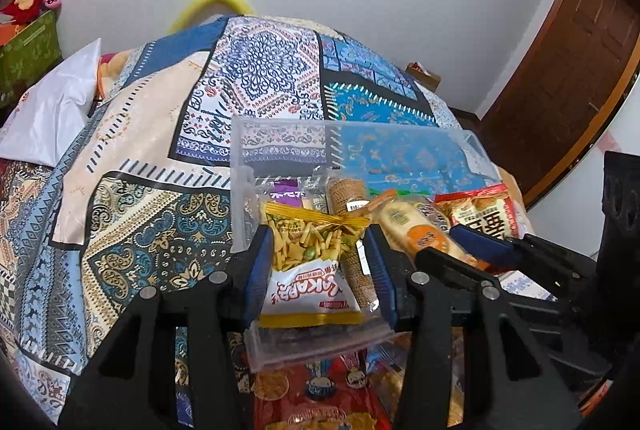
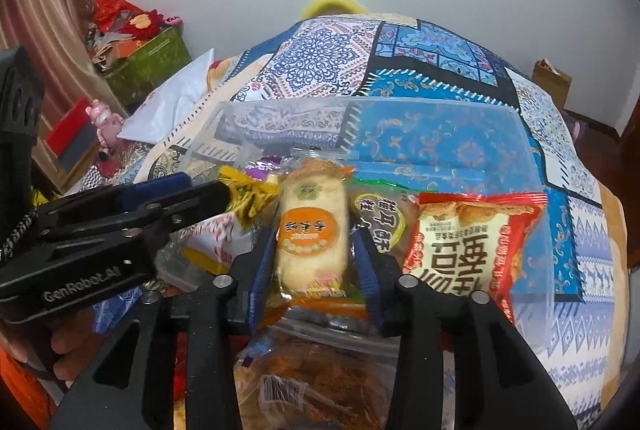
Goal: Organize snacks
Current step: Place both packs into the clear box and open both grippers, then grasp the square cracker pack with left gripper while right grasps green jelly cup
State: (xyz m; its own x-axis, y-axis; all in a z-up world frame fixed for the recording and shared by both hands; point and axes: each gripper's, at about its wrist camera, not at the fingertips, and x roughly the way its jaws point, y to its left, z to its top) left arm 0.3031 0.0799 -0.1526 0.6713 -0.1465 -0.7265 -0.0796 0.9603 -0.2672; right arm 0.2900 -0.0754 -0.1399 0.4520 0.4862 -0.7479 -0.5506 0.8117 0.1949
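Left wrist view: left tongs (image 1: 318, 270) clenched on yellow snack packet (image 1: 310, 250), over the near end of the clear plastic bin (image 1: 240, 165) on the patterned bedspread (image 1: 140, 149).

Right wrist view: right tongs (image 2: 312, 262) flank rice-cracker packet (image 2: 310, 226) inside the bin; contact unclear, so grip cannot be told. Red packet (image 2: 472, 242) just beside.
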